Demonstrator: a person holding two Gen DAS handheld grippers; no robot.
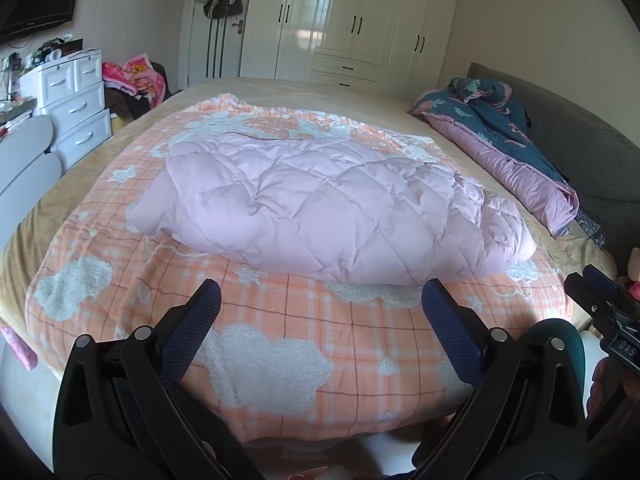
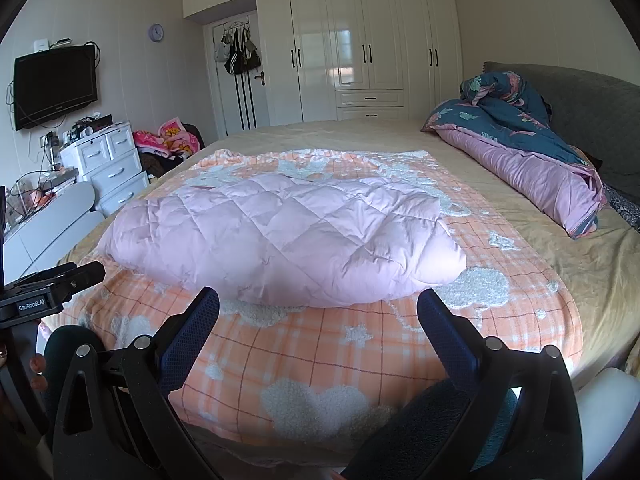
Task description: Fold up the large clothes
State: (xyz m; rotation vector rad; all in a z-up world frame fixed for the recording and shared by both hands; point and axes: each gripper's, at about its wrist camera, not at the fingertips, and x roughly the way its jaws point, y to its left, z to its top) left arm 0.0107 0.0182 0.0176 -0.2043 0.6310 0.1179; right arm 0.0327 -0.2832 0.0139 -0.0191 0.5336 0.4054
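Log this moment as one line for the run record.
left gripper: open, empty | right gripper: open, empty | pink quilted garment: lying bundled on orange plaid blanket, untouched | both grippers short of garment

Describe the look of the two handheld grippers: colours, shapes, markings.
Both the left gripper and the right gripper have black plastic arms with silver rivets and dark blue textured finger pads. The left gripper's body bears white "GenRoboLAI" lettering in the right wrist view.

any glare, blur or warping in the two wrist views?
Left wrist view: strong fisheye bend, dark corner vignette, window glare on the wardrobe, pink quilted coat sharp. Right wrist view: same barrel warp, same sheen on the wardrobe doors, soft daylight, no motion blur on the coat.
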